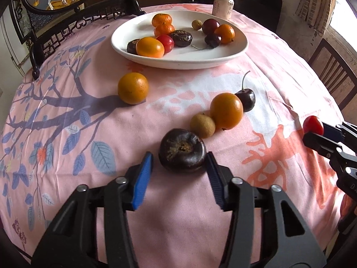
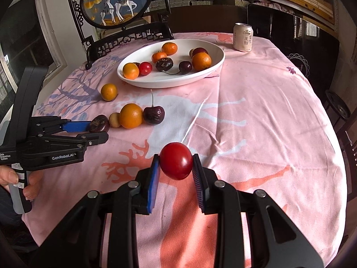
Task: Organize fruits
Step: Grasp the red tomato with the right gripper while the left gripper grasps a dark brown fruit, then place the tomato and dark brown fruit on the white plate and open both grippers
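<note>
Left gripper (image 1: 179, 159) low over the worktop (image 2: 256, 111), fingers apart around a dark chestnut-like fruit (image 1: 182, 149), right finger touching it, left one just clear

Right gripper (image 2: 176, 165) raised, fingers clamped on a red tomato (image 2: 176, 160)

Beyond: longan (image 1: 202, 124), orange (image 1: 226, 111) and cherry (image 1: 245, 99) in a row, another orange (image 1: 133, 88) apart, white plate (image 1: 178, 61) holding more fruit

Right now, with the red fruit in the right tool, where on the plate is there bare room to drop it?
The plate is bare along its near rim, in front of the dark cherry, and at its far left edge behind the mandarins. The middle is crowded with fruit. The right tool holds the red fruit off the cloth.
</note>
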`<state>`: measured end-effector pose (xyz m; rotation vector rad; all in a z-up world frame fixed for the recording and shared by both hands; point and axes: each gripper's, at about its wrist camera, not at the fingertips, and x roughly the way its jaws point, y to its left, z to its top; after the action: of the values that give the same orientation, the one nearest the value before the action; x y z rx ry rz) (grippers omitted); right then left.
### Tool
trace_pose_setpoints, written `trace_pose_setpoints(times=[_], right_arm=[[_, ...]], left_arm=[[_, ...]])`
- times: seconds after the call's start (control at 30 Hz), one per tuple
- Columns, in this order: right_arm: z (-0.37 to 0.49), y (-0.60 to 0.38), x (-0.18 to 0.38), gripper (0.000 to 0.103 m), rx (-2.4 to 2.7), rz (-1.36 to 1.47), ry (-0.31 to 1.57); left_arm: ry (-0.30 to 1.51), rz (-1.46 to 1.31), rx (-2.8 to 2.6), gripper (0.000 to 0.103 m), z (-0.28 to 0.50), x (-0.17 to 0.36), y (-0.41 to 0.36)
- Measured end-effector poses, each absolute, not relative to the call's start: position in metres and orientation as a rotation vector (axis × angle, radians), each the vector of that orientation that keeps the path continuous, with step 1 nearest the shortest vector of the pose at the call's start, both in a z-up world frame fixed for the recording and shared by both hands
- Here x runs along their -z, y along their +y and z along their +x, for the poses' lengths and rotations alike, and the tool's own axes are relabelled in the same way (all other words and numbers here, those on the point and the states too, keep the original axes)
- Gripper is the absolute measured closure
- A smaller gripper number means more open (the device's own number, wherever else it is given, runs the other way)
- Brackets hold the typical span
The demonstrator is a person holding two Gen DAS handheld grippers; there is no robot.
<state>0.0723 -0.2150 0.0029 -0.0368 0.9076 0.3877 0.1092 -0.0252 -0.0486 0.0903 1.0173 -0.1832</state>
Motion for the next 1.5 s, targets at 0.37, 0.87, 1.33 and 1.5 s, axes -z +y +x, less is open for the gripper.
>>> trace_pose_setpoints(times=[0.37, 0.87, 1.33, 1.5], right_arm=[[0.068, -0.210, -0.021, 0.073, -0.427, -0.027, 0.862], [0.099, -0.192, -0.074, 0.073, -0.445, -0.045, 0.744], [0.192, -0.162, -0.040, 0.073, -0.437, -0.037, 0.835], [0.214, -0.153, -0.022, 0.073, -0.433, -0.058, 0.876]], left_arm=[[0.970, 0.085, 0.191, 0.061, 0.097, 0.020, -0.018], [0.830, 0.085, 0.208, 0.061, 0.116, -0.048, -0.018], [0.917, 0.012, 0.155, 0.061, 0.222, -0.022, -0.021], [0.943, 0.007, 0.145, 0.060, 0.246, -0.007, -0.022]])
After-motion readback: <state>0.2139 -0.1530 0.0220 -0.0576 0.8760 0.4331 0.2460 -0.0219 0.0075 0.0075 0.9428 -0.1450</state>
